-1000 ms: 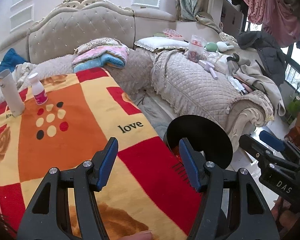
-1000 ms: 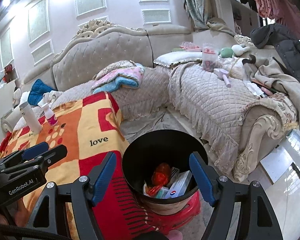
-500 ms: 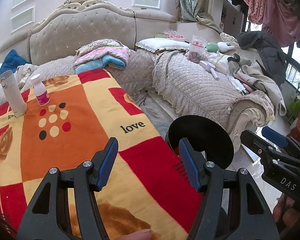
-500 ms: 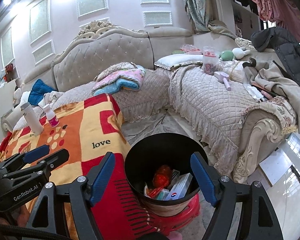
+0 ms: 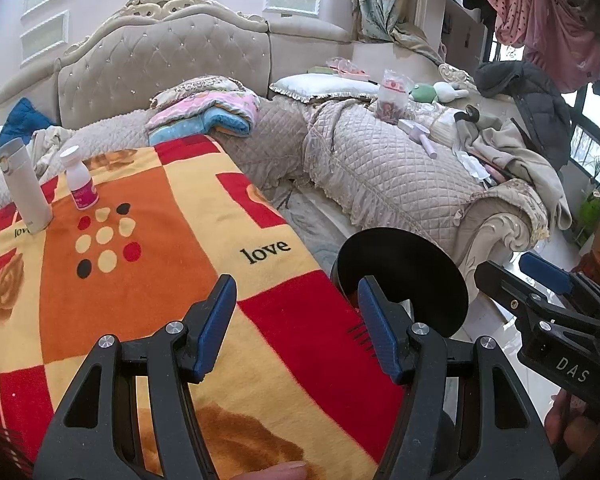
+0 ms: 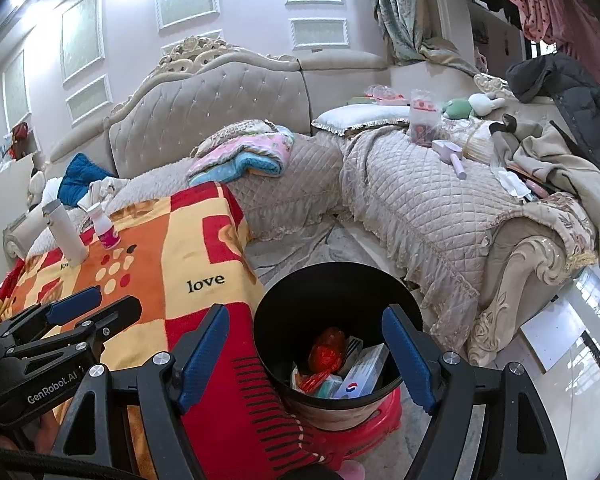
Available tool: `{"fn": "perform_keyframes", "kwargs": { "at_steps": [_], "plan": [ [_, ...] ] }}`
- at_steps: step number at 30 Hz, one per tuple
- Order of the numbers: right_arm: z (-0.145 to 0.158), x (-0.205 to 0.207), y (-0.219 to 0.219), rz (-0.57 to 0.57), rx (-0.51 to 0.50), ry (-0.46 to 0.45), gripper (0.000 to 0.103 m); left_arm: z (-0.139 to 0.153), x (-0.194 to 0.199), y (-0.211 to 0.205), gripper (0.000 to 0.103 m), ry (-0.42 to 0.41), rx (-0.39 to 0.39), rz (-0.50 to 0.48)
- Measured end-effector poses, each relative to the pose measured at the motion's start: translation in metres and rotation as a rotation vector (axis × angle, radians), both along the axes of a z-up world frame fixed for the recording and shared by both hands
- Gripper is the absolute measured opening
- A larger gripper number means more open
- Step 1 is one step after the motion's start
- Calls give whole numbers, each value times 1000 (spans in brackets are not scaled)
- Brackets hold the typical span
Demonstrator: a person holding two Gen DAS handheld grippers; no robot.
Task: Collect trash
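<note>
Sitting below your right hand-held gripper [image 6: 304,356], the black trash bin [image 6: 336,304] holds wrappers and boxes beside the blanket-covered tabletop [image 5: 148,264]. Both grippers are spread and empty; your left hand-held gripper [image 5: 296,324] hovers over the blanket.

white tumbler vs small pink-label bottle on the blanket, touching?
Apart. In the left wrist view, orange blanket shows between the white tumbler and the pink-label bottle; the right wrist view shows the same gap.
</note>
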State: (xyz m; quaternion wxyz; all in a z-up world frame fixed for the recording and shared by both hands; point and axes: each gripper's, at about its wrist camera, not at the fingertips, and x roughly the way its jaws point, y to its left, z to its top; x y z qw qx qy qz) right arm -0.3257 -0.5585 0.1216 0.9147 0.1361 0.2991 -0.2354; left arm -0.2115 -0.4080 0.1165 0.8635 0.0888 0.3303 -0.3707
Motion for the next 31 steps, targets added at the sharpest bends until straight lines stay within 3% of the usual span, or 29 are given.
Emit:
{"fn": "perform_keyframes", "kwargs": {
  "at_steps": [31],
  "plan": [
    [-15,16,1,27,9,66,78,-12,8,3,62,14,-1,-1]
  ]
}}
